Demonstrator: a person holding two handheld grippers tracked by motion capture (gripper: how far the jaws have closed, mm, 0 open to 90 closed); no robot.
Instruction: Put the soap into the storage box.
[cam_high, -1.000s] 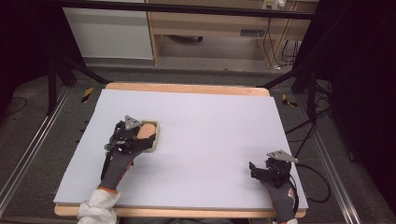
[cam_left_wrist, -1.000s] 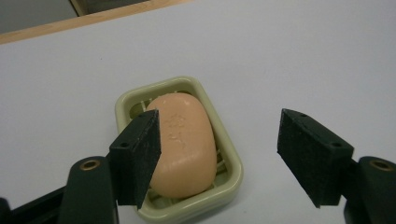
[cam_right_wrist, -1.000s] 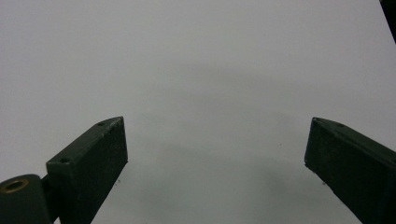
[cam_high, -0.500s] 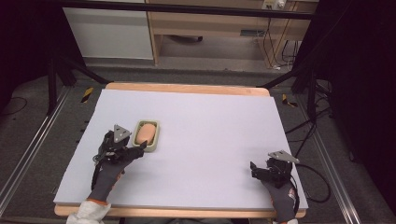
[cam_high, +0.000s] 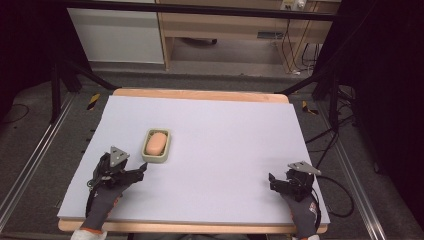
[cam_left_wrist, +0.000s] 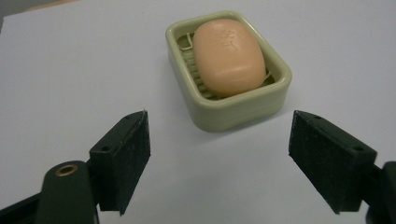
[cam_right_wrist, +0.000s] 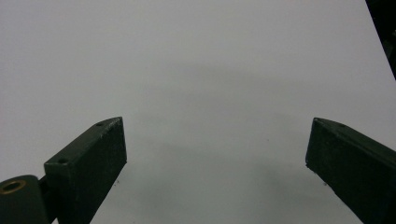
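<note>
A peach bar of soap (cam_high: 156, 143) lies in a pale green soap dish (cam_high: 163, 159) left of the mat's middle. In the left gripper view the soap (cam_left_wrist: 229, 51) fills the dish (cam_left_wrist: 233, 112), which stands just beyond the jaws. My left gripper (cam_high: 138, 173) is open a short way in front and to the left of the dish, apart from it, with nothing between its jaws (cam_left_wrist: 219, 154). At the near right corner my right gripper (cam_high: 280, 178) is open over bare mat (cam_right_wrist: 217, 149).
The white mat (cam_high: 225, 135) covers a wooden table (cam_high: 200, 95) whose edge shows at the back and front. Cables (cam_high: 340, 195) trail off the right side. Metal rails and dark stands flank the table.
My left gripper has drawn back from the soap dish toward the near left and now stands apart from it. The dish stayed in place. The right gripper has not moved.
</note>
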